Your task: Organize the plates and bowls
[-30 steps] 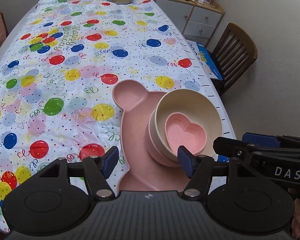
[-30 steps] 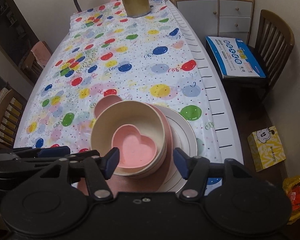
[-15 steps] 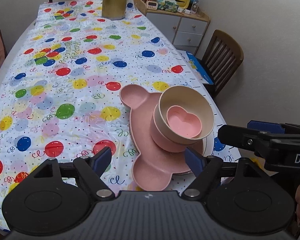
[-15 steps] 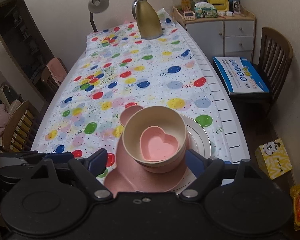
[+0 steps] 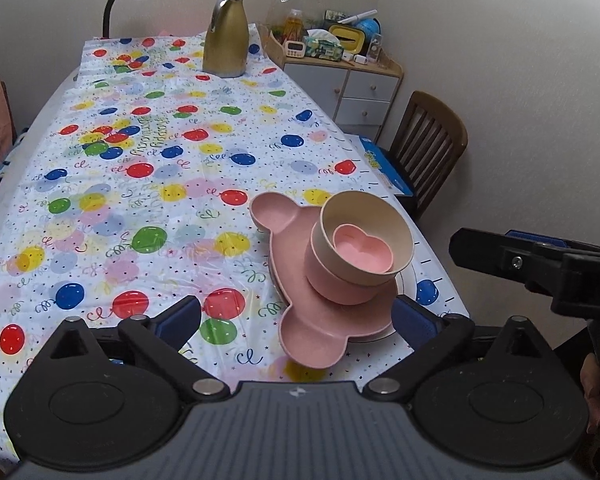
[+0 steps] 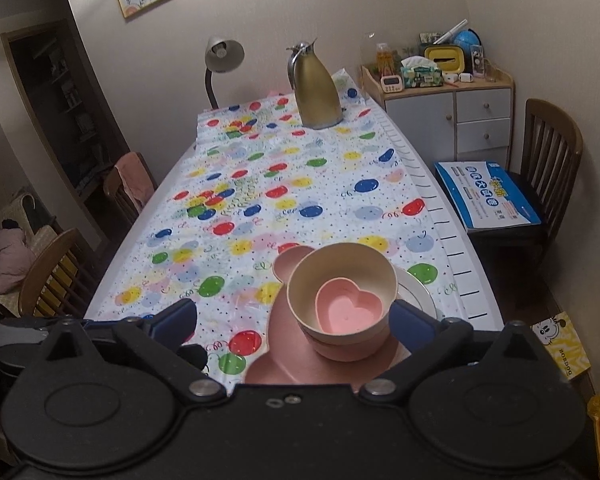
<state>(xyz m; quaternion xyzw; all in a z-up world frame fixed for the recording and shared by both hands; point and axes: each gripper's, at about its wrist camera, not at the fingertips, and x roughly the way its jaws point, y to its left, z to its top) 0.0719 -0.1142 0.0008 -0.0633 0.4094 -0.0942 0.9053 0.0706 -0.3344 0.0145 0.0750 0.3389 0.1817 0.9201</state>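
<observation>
A stack stands at the table's near right corner. A white plate (image 5: 405, 280) lies at the bottom, with a pink bear-shaped plate (image 5: 296, 264) on it. On that sit a pink bowl (image 5: 332, 286), a cream bowl (image 5: 366, 216) and a small pink heart bowl (image 5: 364, 249), nested. The same stack shows in the right wrist view: white plate (image 6: 418, 292), bear plate (image 6: 278, 344), cream bowl (image 6: 340, 270), heart bowl (image 6: 350, 308). My left gripper (image 5: 296, 322) is open and empty, above and short of the stack. My right gripper (image 6: 294, 320) is open and empty, also held back from it.
The table wears a balloon-print cloth (image 5: 140, 184). A gold jug (image 5: 225, 36) and a desk lamp (image 6: 220, 60) stand at the far end. A chair (image 6: 552, 168) with a blue box (image 6: 486, 194) and a white cabinet (image 6: 448, 116) are on the right. More chairs (image 6: 52, 272) are on the left.
Both grippers have pulled back and up from the stack, and their jaws have spread wider. The stack has not moved.
</observation>
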